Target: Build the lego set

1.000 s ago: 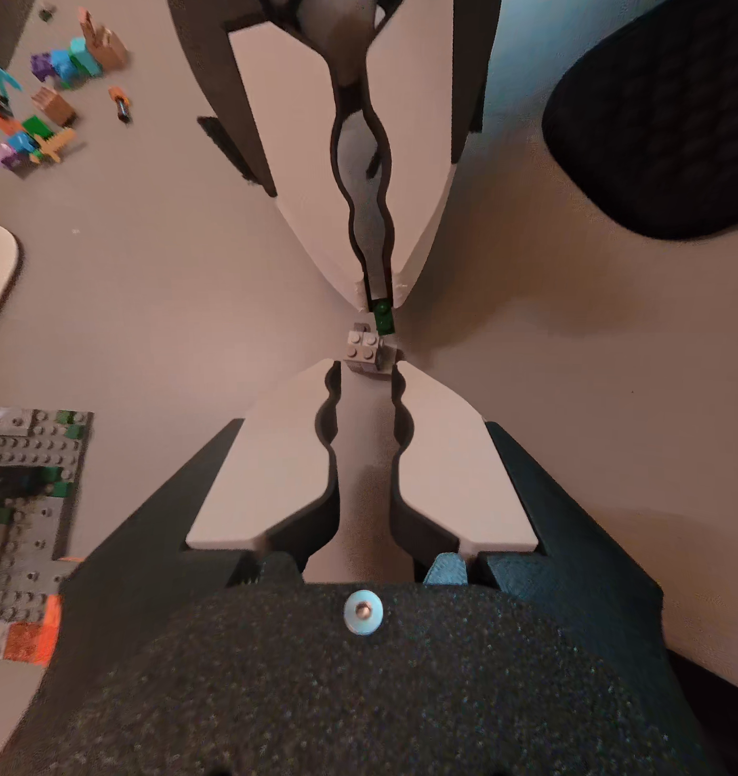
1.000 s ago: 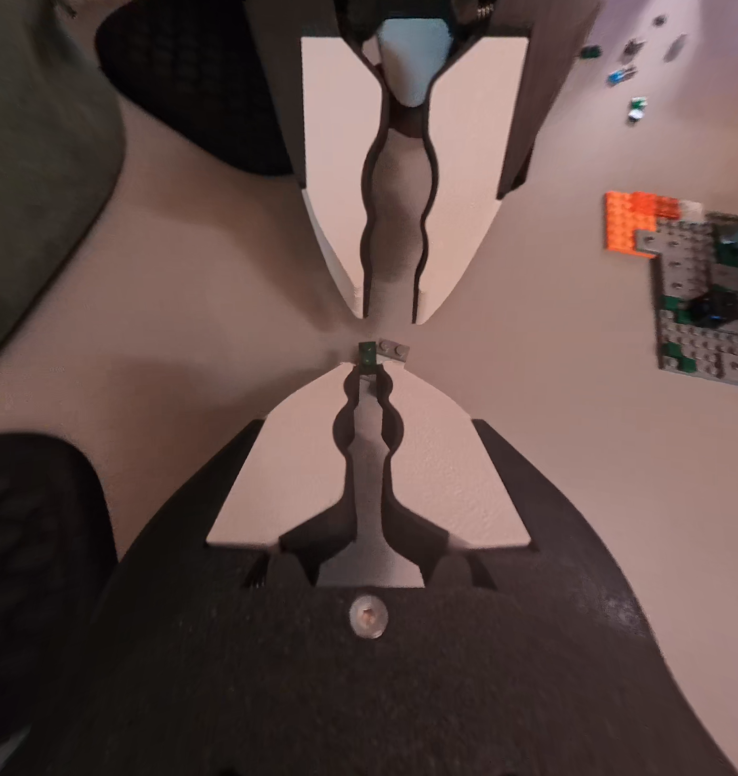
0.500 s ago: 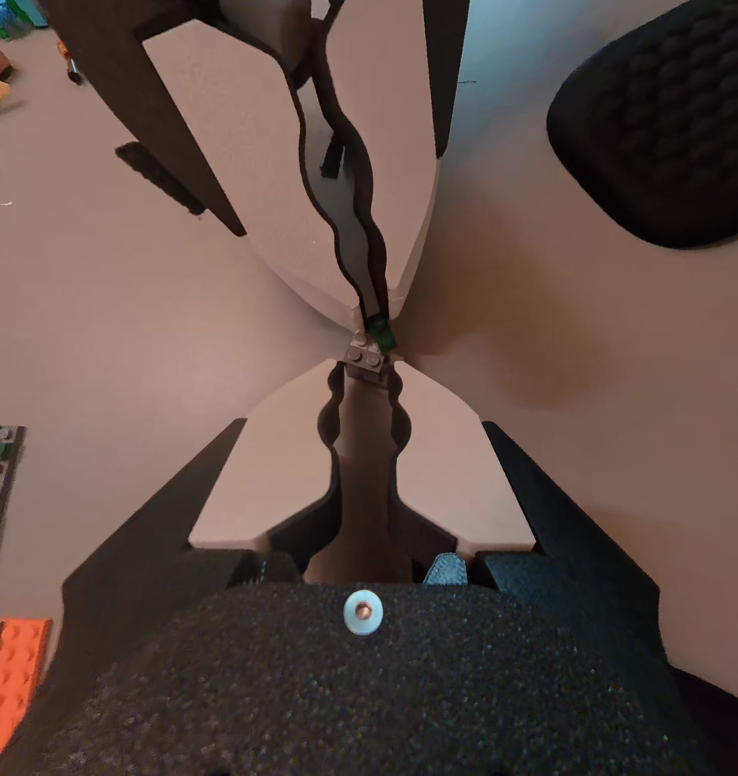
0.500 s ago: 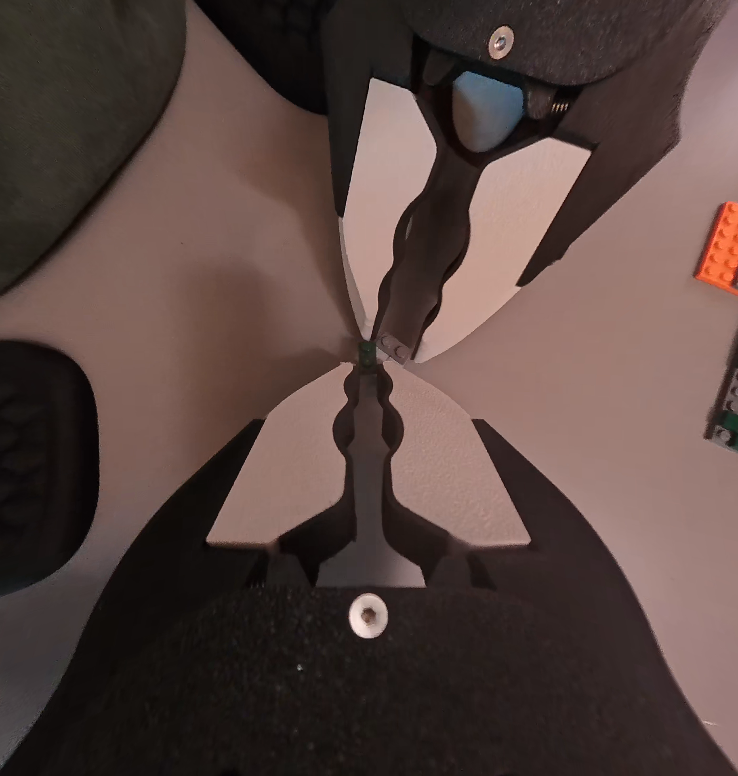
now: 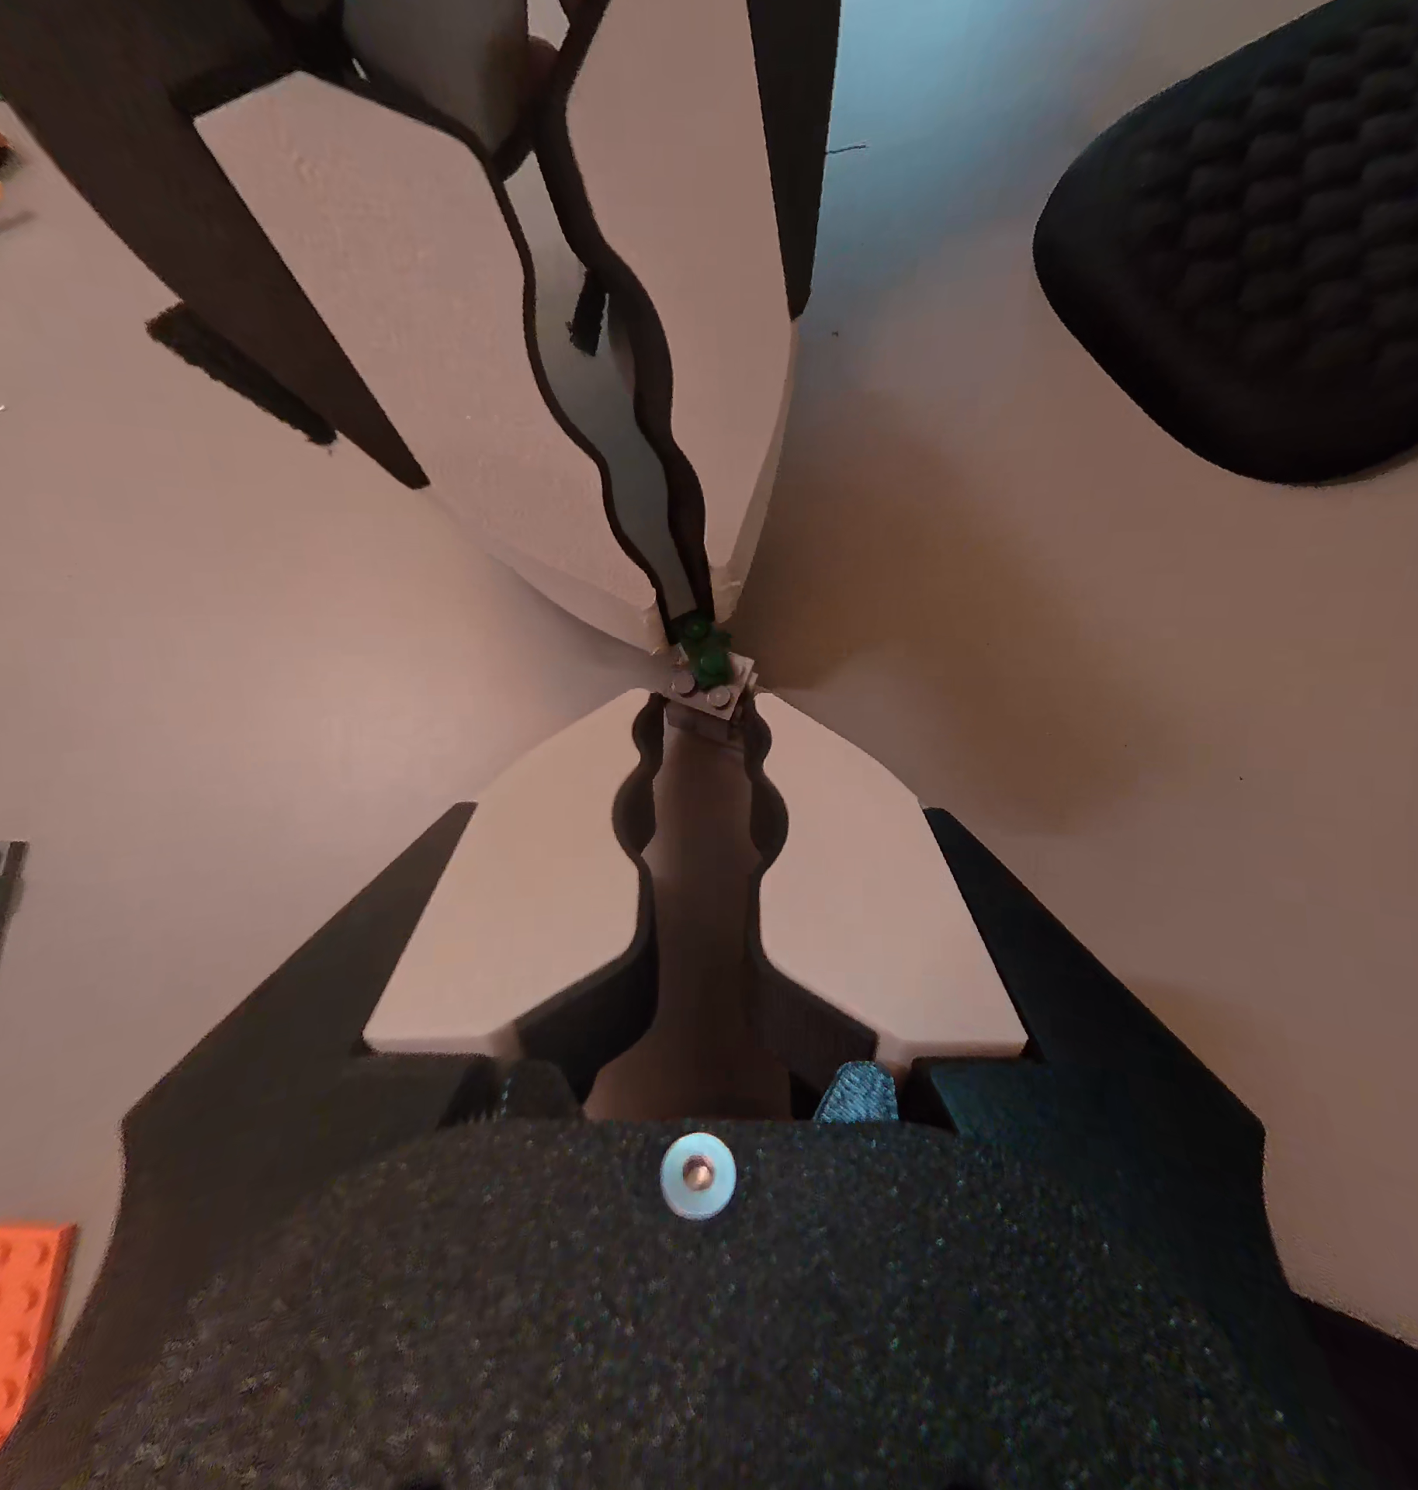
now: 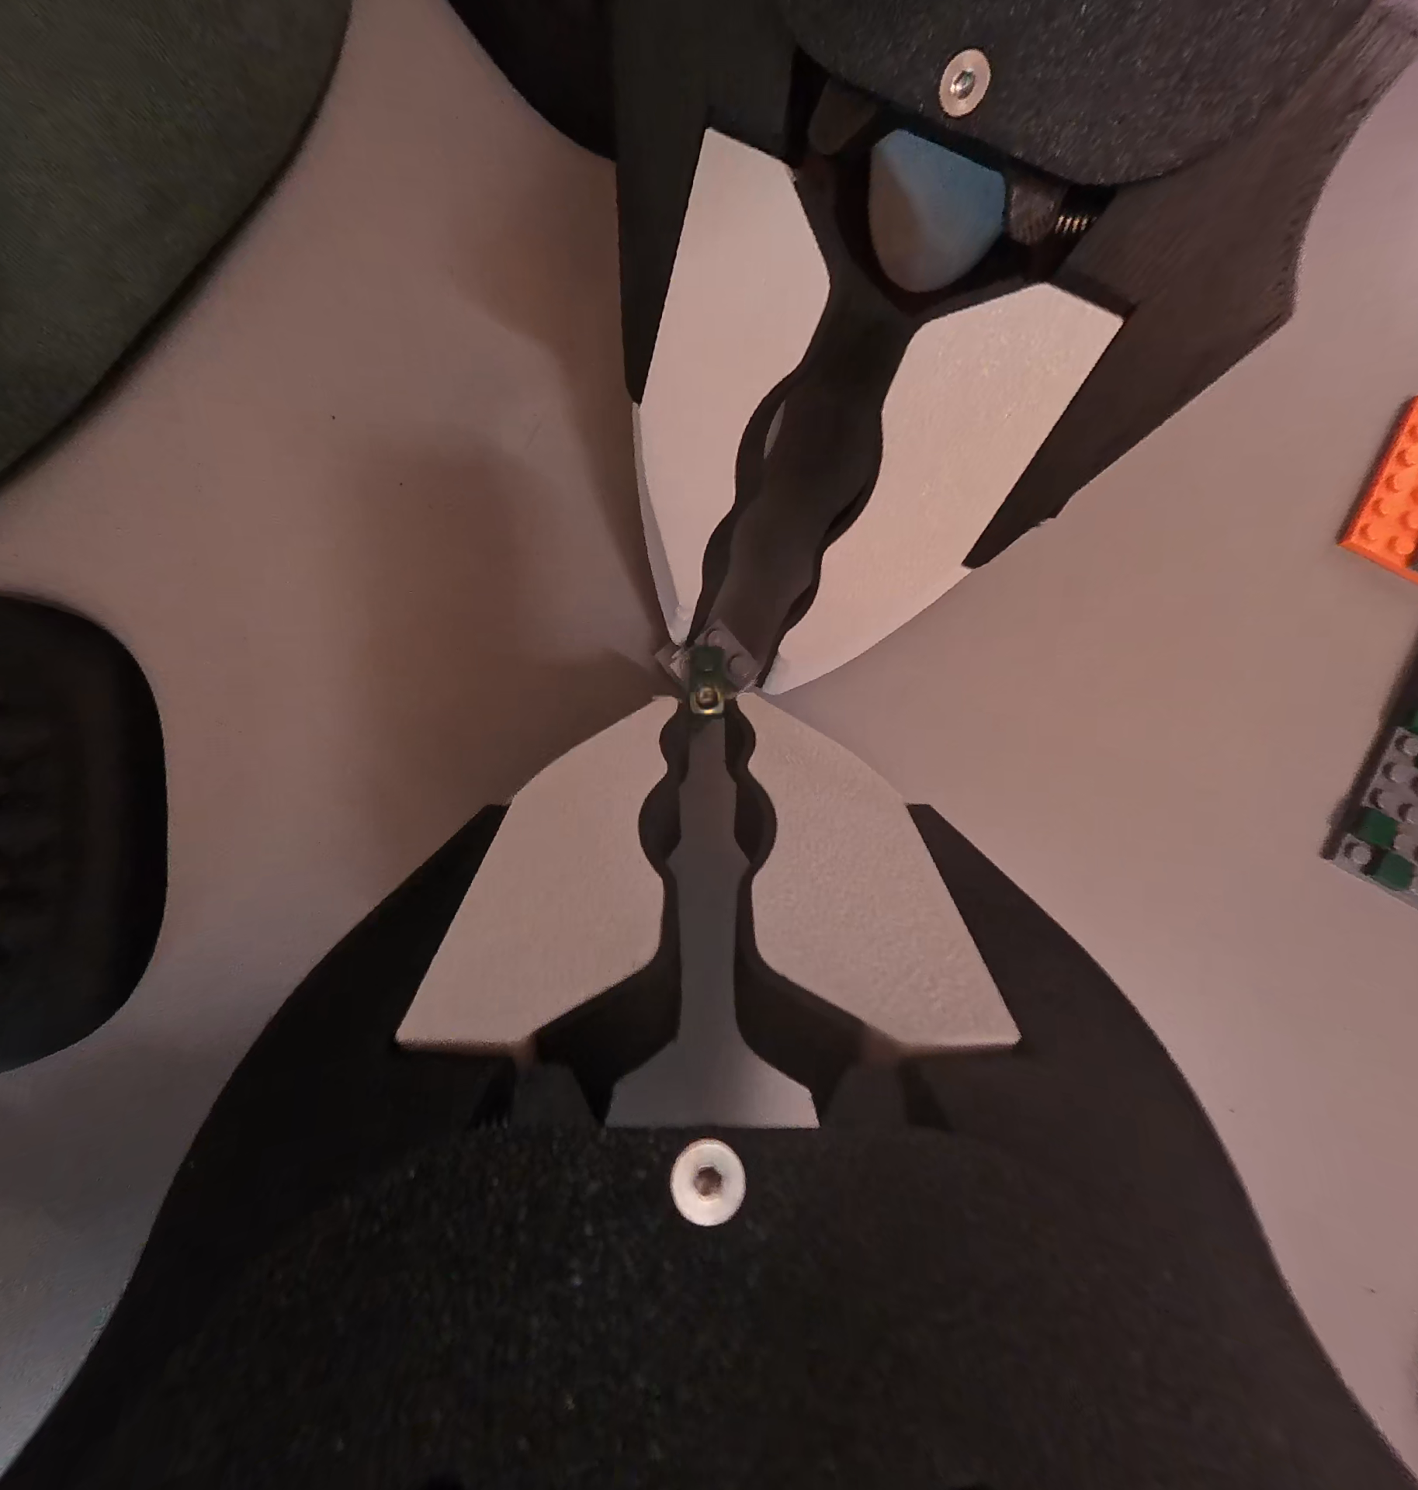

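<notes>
Both grippers meet tip to tip above the pale matte tabletop.

Left gripper: fingers pinched on a small light-grey studded plastic plate, held off the table.

Right gripper: fingers pressed almost together, pinching a tiny dark-green studded plastic piece.

Change: a second ago the green piece was just beside the grey plate's edge. Now it sits over the plate's studs, touching it, and the right gripper has tilted in from above. Looks like the press-on step is under way; whether the studs have fully seated cannot be told.

Main build, a grey studded baseplate with green patches and an orange studded plate at its corner, lies well apart to one side, untouched. Black textured pad lies off to the other side.

Judgement: sub-assembly forming in the air; it then needs carrying to the baseplate. Risk: the small piece skewing or slipping under pressure.
</notes>
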`<state>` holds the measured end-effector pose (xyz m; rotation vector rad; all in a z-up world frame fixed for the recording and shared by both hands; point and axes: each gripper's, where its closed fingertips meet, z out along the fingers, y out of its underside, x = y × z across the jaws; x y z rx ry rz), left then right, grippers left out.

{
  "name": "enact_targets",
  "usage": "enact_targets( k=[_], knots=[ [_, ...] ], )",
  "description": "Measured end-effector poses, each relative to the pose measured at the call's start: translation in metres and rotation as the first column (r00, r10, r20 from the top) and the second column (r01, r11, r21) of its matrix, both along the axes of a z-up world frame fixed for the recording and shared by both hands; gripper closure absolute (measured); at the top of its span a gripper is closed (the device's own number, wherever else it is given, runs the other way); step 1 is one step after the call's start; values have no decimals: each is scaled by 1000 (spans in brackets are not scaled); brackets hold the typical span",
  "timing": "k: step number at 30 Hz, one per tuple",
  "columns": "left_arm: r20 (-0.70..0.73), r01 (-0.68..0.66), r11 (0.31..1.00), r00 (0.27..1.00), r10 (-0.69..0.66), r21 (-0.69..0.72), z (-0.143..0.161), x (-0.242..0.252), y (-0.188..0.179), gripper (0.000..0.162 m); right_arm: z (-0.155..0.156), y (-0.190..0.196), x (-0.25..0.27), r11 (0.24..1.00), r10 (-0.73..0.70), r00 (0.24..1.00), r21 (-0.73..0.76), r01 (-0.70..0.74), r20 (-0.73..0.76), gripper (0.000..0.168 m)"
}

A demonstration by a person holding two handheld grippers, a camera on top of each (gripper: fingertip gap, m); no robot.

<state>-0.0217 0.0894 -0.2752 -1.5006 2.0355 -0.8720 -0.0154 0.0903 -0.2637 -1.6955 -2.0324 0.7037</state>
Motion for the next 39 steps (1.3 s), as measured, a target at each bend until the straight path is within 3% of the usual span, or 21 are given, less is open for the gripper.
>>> enact_targets(
  k=[30, 35, 39],
  knots=[
    [16, 27, 1000, 999, -27, -2, 0, 0, -4, 144, 2, -2, -3, 987, 147, 980, 48, -154, 135, 154],
    [18, 22, 1000, 1000, -22, 3, 0, -1, -4, 144, 8, 0, 2, 995, 75, 992, 52, -81, 102, 154],
    [19, 5, 1000, 1000, -5, 12, 0, -1, -3, 144, 12, -4, 17, 988, -152, 985, 43, 149, 78, 148]
  ],
)
